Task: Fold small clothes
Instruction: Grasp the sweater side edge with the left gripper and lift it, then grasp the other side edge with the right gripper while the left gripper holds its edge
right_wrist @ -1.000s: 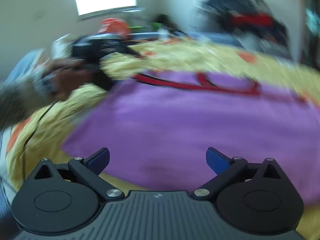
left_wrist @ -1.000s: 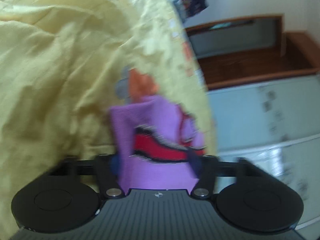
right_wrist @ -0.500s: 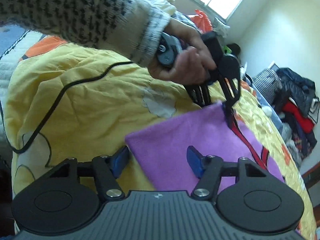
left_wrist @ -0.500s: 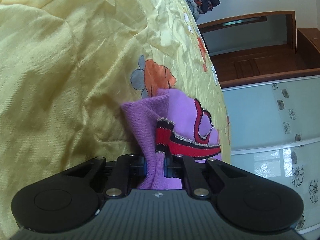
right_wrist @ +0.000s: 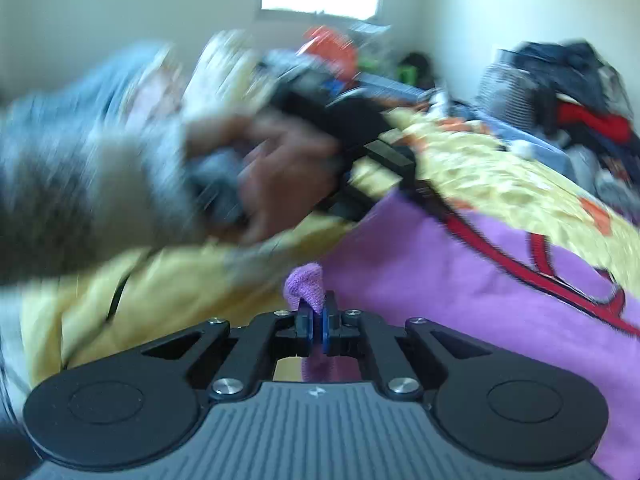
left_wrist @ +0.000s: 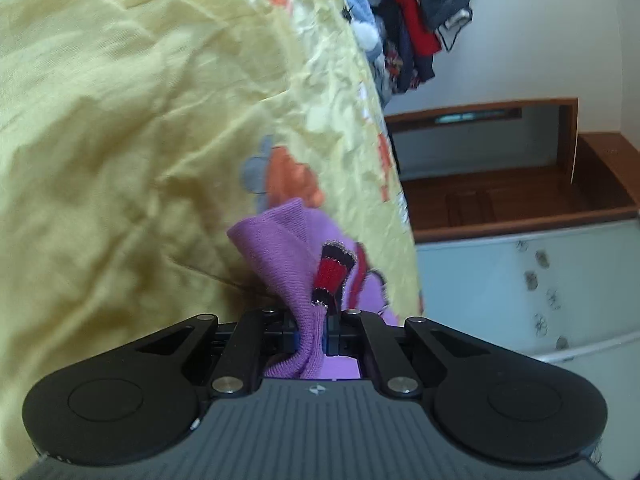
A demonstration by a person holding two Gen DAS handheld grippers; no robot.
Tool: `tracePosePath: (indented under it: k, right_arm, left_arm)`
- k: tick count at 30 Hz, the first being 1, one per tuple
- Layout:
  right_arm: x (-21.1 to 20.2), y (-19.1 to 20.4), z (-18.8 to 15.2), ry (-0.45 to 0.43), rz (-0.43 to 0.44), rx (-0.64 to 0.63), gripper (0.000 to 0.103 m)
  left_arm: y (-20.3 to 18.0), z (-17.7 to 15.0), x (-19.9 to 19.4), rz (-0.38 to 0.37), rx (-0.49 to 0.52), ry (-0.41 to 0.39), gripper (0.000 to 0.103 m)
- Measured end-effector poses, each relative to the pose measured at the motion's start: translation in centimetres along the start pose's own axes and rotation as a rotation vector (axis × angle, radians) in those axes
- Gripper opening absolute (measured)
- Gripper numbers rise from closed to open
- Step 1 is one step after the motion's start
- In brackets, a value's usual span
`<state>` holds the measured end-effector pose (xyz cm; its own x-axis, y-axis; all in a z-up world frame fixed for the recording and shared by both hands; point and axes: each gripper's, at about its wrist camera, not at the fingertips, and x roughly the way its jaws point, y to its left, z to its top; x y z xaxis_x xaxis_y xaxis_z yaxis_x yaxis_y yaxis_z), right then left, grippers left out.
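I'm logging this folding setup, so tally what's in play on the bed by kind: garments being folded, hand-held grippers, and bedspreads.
Purple garment with red trim: 1
Hand-held grippers: 2, left hand-held gripper and right hand-held gripper, each shut on purple fabric
Yellow bedspread: 1
Total: 4

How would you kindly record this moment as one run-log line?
phase: grasp | left gripper: shut on purple garment | right gripper: shut on purple garment | surface: yellow bedspread
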<state>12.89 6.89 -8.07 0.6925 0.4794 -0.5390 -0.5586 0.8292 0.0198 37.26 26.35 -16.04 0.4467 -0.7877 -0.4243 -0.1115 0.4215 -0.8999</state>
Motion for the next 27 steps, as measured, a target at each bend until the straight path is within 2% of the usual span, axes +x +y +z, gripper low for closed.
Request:
tracePosePath:
  k: [2,6,12,16,21,27]
  right_arm:
    - [-1.5,-2.4,0.2,-0.048,0.006,0.111,0.004]
    - [-4.2,-7.9,-0.1,-0.145,0.044,0.293,0.004]
    - [-7.4,-15.4,-3.0,-0.216,0.1,0.565,0.004]
    - [-10.1,-19.5,-5.5,-0.259,0.083,0.68,0.004]
    - [-14.0,-23.6,-9.1,-0.314,0.006,0.773,0.004]
    - [-17.8,-27.5,-13.9,-0.339,-0.095,0.876,0.004]
  left_arm:
    - [-1.4,-0.4,-0.2,-0.015,-0.004,-0.022,0.008]
    - [-5.3,-1.2,0.8,0.039,0.017,-0.033,0.008]
    - [-11.4,-2.8,6.0,0.138,0.067,-0.01,0.008]
    - [-14.9,-4.7,11.1,0.198,0.122,0.043,0.008]
    - [-18.7,-7.6,18.6,0.29,0.208,0.123,0.008]
    - [-22.3,-12.3,27.1,0.323,0.314,0.233,0.008]
